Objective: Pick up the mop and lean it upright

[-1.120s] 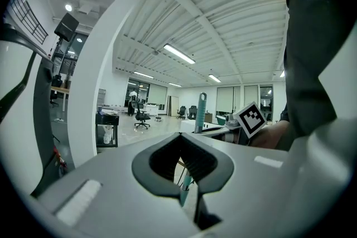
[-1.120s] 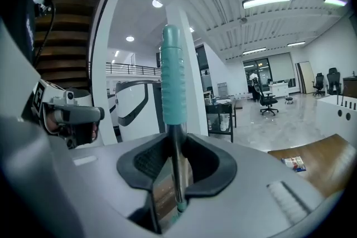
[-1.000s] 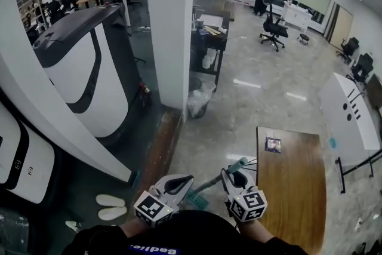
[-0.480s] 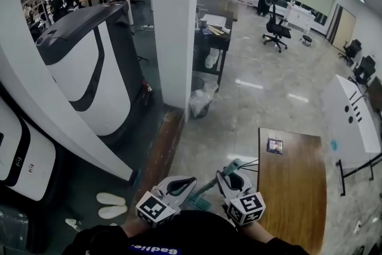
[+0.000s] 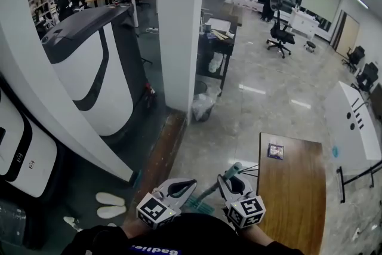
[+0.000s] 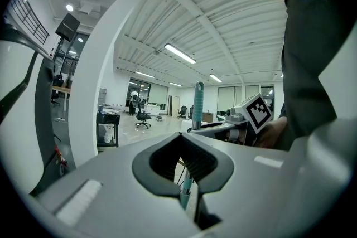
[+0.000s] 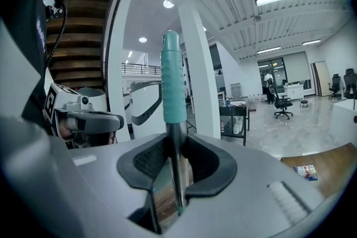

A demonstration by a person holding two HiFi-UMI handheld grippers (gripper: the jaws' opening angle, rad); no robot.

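The mop's pole is a thin metal tube with a teal grip at its top end. My right gripper is shut on the metal part just under that grip, and the pole stands nearly upright between its pads. From the head view, the right gripper holds the pole, which slants down-left to a teal mop head by the person's body. My left gripper sits beside the pole with its jaws closed and nothing between them. Seen from the left gripper, the teal grip rises behind the jaws.
A wooden table is just right of the grippers. A white pillar stands ahead, with a bagged bin at its foot. A black-and-white machine and a slanted white beam fill the left. White slippers lie near left.
The head view has crept forward and both grippers with the mop sit slightly lower in it. The right grip on the pole is unchanged.
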